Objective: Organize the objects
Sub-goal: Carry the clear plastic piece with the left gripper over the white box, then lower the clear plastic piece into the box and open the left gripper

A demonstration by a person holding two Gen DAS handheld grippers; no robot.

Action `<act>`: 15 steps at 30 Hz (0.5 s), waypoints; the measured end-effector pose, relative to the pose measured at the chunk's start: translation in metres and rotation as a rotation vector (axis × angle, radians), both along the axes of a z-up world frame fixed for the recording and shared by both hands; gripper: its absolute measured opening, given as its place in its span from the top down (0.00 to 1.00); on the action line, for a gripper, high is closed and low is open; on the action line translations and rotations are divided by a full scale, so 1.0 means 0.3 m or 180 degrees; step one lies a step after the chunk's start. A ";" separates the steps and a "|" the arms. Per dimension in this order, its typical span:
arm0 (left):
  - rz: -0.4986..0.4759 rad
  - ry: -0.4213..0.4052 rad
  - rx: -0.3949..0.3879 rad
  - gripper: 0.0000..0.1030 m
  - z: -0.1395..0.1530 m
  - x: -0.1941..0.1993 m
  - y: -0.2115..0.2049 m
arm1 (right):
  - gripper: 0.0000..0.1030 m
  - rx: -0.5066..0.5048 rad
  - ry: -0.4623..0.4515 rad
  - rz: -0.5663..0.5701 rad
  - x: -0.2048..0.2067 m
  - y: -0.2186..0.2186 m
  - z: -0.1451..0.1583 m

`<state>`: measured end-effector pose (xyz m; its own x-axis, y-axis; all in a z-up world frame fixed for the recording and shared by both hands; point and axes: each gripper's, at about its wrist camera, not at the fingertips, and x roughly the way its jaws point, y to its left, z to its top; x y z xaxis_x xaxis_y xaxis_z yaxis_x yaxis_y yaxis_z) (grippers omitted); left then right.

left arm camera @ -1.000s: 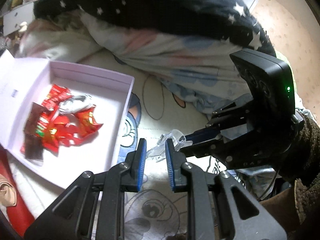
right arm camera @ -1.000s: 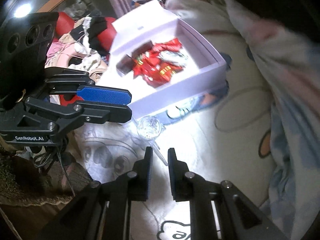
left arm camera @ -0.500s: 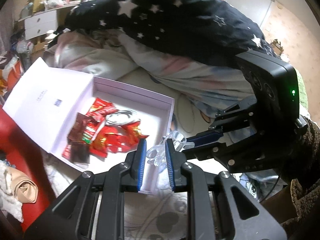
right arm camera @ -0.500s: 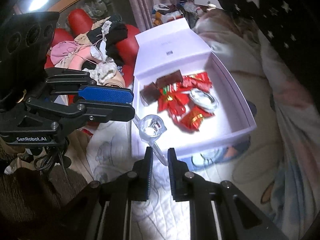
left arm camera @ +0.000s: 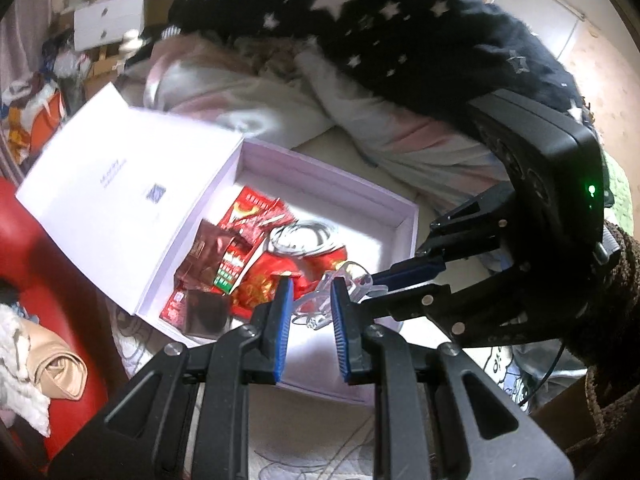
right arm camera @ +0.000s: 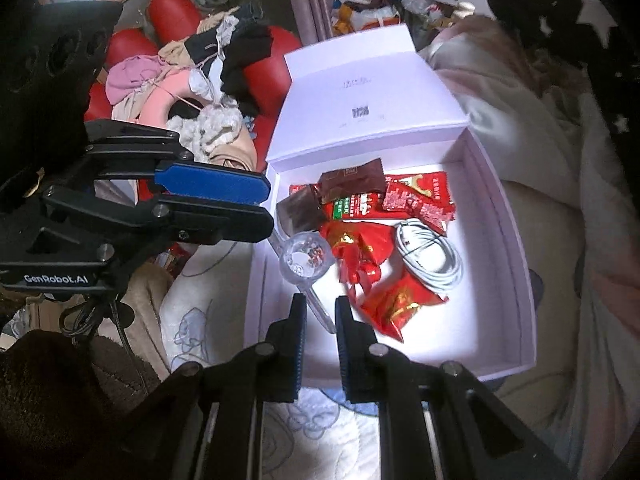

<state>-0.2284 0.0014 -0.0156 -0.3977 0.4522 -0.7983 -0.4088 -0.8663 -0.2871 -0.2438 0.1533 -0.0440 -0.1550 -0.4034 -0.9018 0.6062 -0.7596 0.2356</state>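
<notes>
A clear plastic object (right arm camera: 306, 260), a small round cup on a thin transparent handle, is held between the two claws: its handle end is clamped by the nearly closed right gripper (right arm camera: 320, 314), while its far end reaches to the left gripper (left arm camera: 308, 300), whose blue pads (left arm camera: 285, 300) are drawn in close around it (whether they truly press on the plastic cannot be told through the glare). A second ago the object was carried above the printed bedsheet, with the white box off to the side; now both claws have been swung across, and the white box (right arm camera: 516, 280) lies directly ahead of and beneath the right gripper's fingertips. The cup is seen hanging just over the near-left corner of the box, beside the red snack packets (right arm camera: 360, 256) and short of the coiled white cable (right arm camera: 432, 252), which sits ahead and to the right of the claw. The open lid (right arm camera: 368, 92) stands beyond, well clear. The carry is therefore judged nearly done; lowering and release into the box are what appear to remain, and neither grip has yet been loosened.
</notes>
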 end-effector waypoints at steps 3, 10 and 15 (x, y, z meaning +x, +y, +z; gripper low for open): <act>-0.0037 -0.0081 -0.0047 0.83 -0.040 -0.028 -0.010 | 0.87 0.0003 -0.0123 0.0012 -0.027 -0.016 -0.050; -0.0071 -0.0179 -0.0147 0.83 -0.119 -0.064 -0.003 | 0.89 0.0160 -0.0218 0.0046 -0.066 -0.058 -0.133; 0.0064 -0.0317 -0.0109 0.82 -0.179 -0.091 -0.028 | 0.89 0.0189 -0.0275 0.0020 -0.071 -0.076 -0.172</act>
<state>-0.2556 -0.0071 -0.0691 -0.3245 0.4167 -0.8491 -0.3621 -0.8841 -0.2955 -0.2651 0.1306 -0.0955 -0.0731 -0.3496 -0.9341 0.5903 -0.7701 0.2420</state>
